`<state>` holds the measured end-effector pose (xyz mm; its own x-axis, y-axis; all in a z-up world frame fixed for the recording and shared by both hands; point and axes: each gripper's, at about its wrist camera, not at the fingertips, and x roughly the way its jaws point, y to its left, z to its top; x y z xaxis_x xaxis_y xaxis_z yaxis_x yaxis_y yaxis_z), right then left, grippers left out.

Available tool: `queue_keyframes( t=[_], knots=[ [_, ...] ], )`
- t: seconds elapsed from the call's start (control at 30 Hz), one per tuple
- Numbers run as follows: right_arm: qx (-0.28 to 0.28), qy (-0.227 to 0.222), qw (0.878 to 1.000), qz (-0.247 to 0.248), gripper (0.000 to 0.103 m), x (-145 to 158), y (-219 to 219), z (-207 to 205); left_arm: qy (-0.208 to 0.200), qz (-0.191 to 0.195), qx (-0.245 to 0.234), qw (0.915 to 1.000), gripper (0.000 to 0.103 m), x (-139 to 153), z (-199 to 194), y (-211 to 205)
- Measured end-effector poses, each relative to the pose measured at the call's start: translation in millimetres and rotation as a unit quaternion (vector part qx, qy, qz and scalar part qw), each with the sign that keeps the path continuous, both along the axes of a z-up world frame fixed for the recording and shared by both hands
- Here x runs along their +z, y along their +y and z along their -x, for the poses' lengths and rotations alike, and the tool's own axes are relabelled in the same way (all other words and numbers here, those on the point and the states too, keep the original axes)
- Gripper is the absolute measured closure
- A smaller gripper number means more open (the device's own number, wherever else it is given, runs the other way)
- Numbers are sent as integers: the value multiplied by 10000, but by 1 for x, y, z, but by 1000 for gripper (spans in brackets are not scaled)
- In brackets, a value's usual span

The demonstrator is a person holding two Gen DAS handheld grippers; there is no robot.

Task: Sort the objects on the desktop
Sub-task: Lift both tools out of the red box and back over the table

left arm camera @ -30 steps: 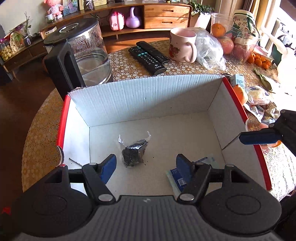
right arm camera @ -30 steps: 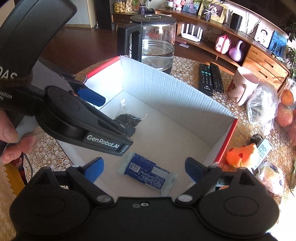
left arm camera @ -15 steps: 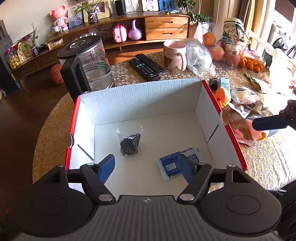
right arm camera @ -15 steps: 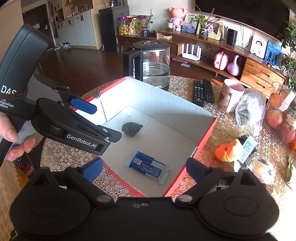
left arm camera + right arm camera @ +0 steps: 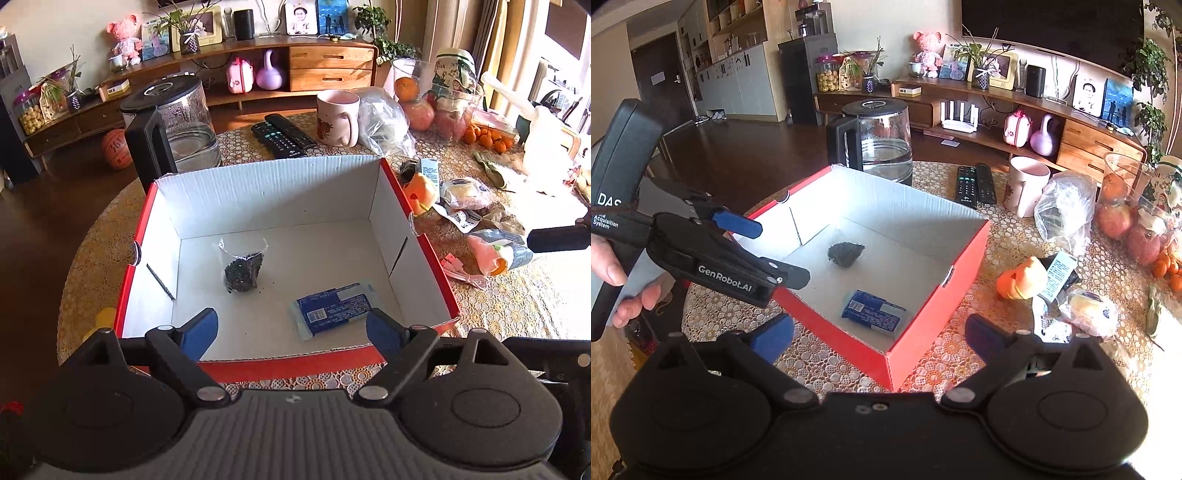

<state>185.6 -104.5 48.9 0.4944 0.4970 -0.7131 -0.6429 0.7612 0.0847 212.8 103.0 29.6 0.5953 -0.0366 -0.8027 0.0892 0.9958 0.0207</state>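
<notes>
A red cardboard box (image 5: 280,360) (image 5: 923,314) with a white inside holds a clear bag of dark bits (image 5: 242,271) (image 5: 845,254) and a blue wrapped packet (image 5: 334,306) (image 5: 873,314). My left gripper (image 5: 291,330) is open and empty above the box's near rim; it also shows in the right wrist view (image 5: 768,254). My right gripper (image 5: 881,336) is open and empty, above the box's near corner. An orange toy (image 5: 419,190) (image 5: 1021,280), a wrapped bun (image 5: 465,192) (image 5: 1091,312) and several snack packets (image 5: 496,249) lie on the table right of the box.
A glass kettle (image 5: 173,129) (image 5: 875,138) stands behind the box. Two remotes (image 5: 284,134) (image 5: 975,182), a pink mug (image 5: 338,118) (image 5: 1027,184), a clear plastic bag (image 5: 384,125) (image 5: 1065,210) and a fruit container (image 5: 439,107) (image 5: 1126,218) crowd the far table. The round table has a lace cloth (image 5: 517,306).
Both grippers have pulled back and up from inside the box. The blue packet and the bag stay on the box floor. Both grippers remain open.
</notes>
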Motion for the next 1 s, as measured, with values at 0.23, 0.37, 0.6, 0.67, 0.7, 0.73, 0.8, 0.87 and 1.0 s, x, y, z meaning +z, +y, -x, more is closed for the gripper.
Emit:
queue_keyframes(
  t=[0.23, 0.37, 0.6, 0.67, 0.7, 0.73, 0.8, 0.87, 1.0],
  knots=[
    [-187, -70, 9998, -43, 4, -5, -32, 12, -134, 502, 122, 9986, 0, -1, 17, -9],
    [-312, -170, 9994, -43, 4, -10, -50, 21, -251, 718, 187, 9969, 0, 2, 27, -17],
    [-565, -396, 9976, -76, 4, -16, -85, 39, -525, 863, 18, 9949, 0, 7, 43, -43],
    [-641, -399, 9971, -85, 4, -19, -94, 44, -574, 854, -84, 9947, 0, 5, 47, -53],
    [-687, -401, 9968, -82, 3, -20, -99, 45, -556, 868, -135, 9946, 0, 4, 48, -58],
    [-718, -412, 9965, -77, 3, -21, -102, 47, -528, 893, -189, 9944, 0, 2, 49, -62],
    [-790, -443, 9959, -62, 3, -22, -111, 50, -547, 908, -289, 9939, 0, -1, 52, -72],
    [-858, -481, 9951, -35, 4, -25, -118, 51, -636, 857, -375, 9936, 0, -3, 54, -83],
    [-1040, -535, 9931, -15, 3, -29, -135, 49, -750, 891, -671, 9909, 0, -11, 57, -108]
  ],
)
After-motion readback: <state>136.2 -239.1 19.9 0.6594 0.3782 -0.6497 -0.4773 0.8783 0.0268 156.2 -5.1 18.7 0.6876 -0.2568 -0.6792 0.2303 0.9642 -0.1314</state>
